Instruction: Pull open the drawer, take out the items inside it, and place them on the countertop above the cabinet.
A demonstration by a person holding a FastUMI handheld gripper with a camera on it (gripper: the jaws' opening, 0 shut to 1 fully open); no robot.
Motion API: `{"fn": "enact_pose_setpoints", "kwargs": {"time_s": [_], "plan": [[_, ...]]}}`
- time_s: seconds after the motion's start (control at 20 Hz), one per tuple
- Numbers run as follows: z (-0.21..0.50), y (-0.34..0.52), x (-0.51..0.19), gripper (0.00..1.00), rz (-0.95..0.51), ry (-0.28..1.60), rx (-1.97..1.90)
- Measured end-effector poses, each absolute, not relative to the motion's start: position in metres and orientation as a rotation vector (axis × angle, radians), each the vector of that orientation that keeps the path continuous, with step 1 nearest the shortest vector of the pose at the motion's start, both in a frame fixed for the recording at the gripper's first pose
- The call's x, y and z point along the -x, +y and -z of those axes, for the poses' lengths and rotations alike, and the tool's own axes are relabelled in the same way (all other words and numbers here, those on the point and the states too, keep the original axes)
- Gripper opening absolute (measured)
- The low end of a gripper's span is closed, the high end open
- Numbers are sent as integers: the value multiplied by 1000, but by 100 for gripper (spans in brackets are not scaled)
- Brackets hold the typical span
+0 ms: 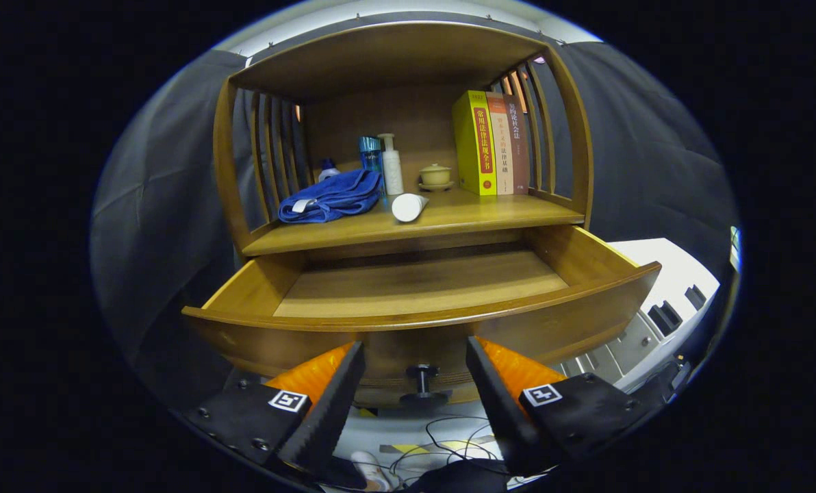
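The wooden drawer [422,322] stands pulled out below the countertop [449,219], and the part of its floor I can see is bare. Its dark knob [422,383] sits just ahead of my fingertips, level with the gap between them. My gripper [415,363] is open, its fingers spread on either side of the knob without touching it. On the countertop lie a blue towel [329,197] and a white tube [408,207] on its side.
Further back on the shelf stand a white pump bottle [392,164], a blue bottle [370,154], a small lidded cup [436,176] and three upright books [493,142]. Slatted wooden sides enclose the shelf. Cables [449,445] and white furniture [654,322] lie below to the right.
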State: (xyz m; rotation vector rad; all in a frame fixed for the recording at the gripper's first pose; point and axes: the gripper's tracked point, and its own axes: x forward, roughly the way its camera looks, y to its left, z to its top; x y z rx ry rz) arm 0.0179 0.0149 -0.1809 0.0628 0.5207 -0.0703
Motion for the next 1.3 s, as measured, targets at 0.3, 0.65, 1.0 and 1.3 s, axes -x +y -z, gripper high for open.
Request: {"fn": "enact_pose_setpoints", "kwargs": {"time_s": [0.3, 0.65, 1.0, 1.3], "plan": [[184, 13, -56, 98, 75, 504, -70], [190, 8, -116, 98, 74, 479, -66], [193, 6, -148, 99, 79, 462, -68], [194, 6, -156, 98, 79, 442, -66]]}}
